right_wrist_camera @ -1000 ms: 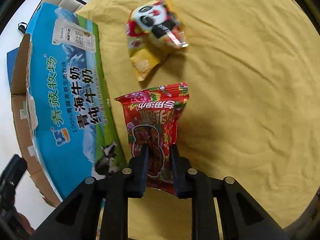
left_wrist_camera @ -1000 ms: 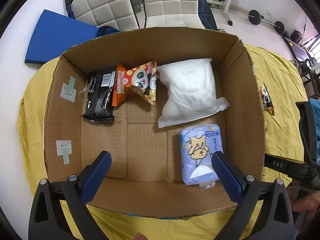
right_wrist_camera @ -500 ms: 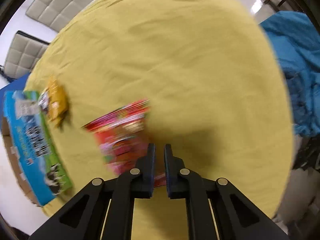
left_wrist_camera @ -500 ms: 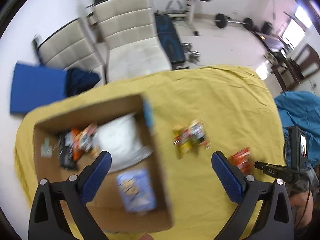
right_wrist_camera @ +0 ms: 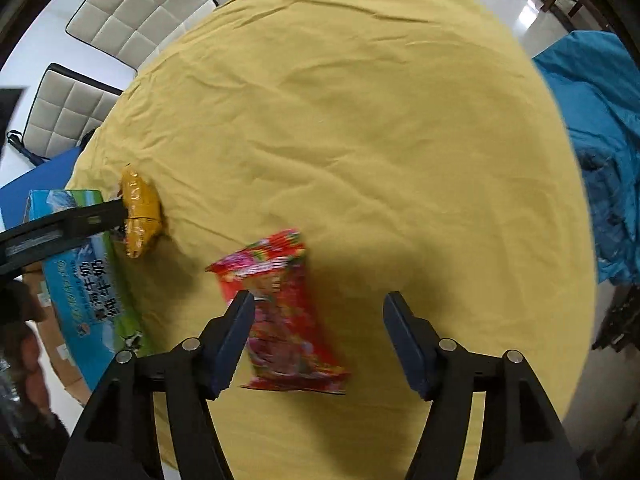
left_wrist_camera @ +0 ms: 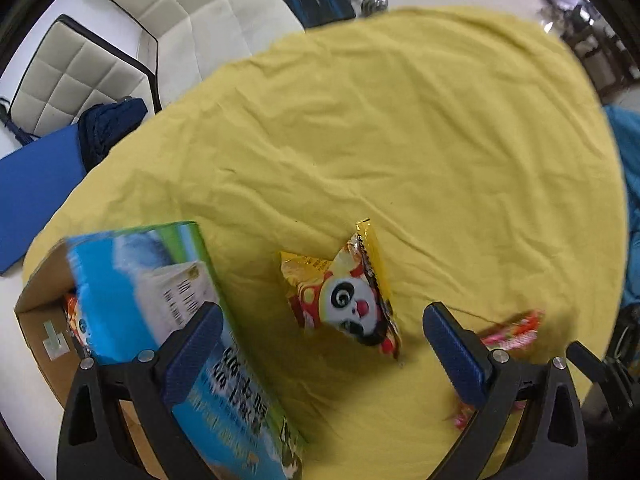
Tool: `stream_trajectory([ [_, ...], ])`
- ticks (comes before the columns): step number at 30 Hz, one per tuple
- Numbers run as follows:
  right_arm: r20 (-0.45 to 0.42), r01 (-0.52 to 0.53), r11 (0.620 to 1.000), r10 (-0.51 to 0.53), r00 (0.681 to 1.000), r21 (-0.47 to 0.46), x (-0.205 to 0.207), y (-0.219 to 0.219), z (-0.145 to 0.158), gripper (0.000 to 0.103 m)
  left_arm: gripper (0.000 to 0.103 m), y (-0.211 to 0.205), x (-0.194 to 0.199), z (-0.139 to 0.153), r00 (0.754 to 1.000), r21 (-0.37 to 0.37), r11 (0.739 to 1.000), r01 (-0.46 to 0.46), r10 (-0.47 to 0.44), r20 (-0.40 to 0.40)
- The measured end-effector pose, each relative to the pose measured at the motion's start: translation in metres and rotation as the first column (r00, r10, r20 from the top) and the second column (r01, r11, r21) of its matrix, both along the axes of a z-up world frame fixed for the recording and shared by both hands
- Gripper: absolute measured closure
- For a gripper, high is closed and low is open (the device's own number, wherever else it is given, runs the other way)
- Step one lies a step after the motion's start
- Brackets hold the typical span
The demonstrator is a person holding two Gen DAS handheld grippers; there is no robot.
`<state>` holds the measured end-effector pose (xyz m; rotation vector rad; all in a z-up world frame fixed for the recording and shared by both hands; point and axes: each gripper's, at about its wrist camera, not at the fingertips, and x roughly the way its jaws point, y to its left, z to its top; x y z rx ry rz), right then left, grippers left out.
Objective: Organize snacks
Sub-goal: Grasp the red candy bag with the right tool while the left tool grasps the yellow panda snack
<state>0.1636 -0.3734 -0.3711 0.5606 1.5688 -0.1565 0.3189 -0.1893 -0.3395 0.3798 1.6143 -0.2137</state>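
A yellow panda snack bag [left_wrist_camera: 352, 300] lies on the yellow tablecloth, just ahead of my left gripper [left_wrist_camera: 322, 354], which is open and empty. The same bag [right_wrist_camera: 140, 212] shows at the left of the right wrist view. A red snack packet [right_wrist_camera: 286, 316] lies flat under my right gripper [right_wrist_camera: 318, 338], whose fingers stand wide apart; the left finger overlaps the packet's edge. That packet's edge [left_wrist_camera: 516, 330] peeks out behind my left gripper's right finger. The cardboard box [left_wrist_camera: 132, 312] with a blue and green printed side stands at the left, with a snack inside.
The yellow tablecloth [right_wrist_camera: 340, 120] covers a round table. White padded chairs [left_wrist_camera: 132, 32] stand beyond its far edge, with a blue mat [left_wrist_camera: 32, 188] on the floor. Blue fabric [right_wrist_camera: 600, 128] lies to the right. A person's hand [right_wrist_camera: 28, 356] shows at the left.
My right gripper has opened and the red packet now lies on the cloth. My left gripper has swung from over the box to the panda bag on the table.
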Motion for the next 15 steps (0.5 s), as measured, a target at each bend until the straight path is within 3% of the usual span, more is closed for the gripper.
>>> stream_trajectory([
  [6,-0.042,-0.036,0.999,0.036,0.998,-0.006,0.010,0.039,-0.021,0.034,0.001,-0.023,0.000,-0.033,0.998,0.100,0.993,0.063,-0.062,-0.017],
  [8,-0.065,-0.042,0.999,0.042,0.997,-0.004,0.011,0.052,-0.031,0.034,0.001,-0.030,-0.001,-0.040,0.996,0.090,0.993,0.077,-0.074,-0.043],
  [12,-0.086,-0.037,0.999,0.036,0.996,-0.011,0.015,0.069,-0.047,0.034,0.035,-0.034,-0.002,-0.062,0.993,0.132,0.986,0.099,-0.089,-0.081],
  [15,-0.080,-0.066,0.997,0.064,0.995,-0.027,0.017,0.078,-0.045,0.042,0.050,-0.026,0.000,-0.076,0.991,0.115,0.991,0.064,-0.050,-0.124],
])
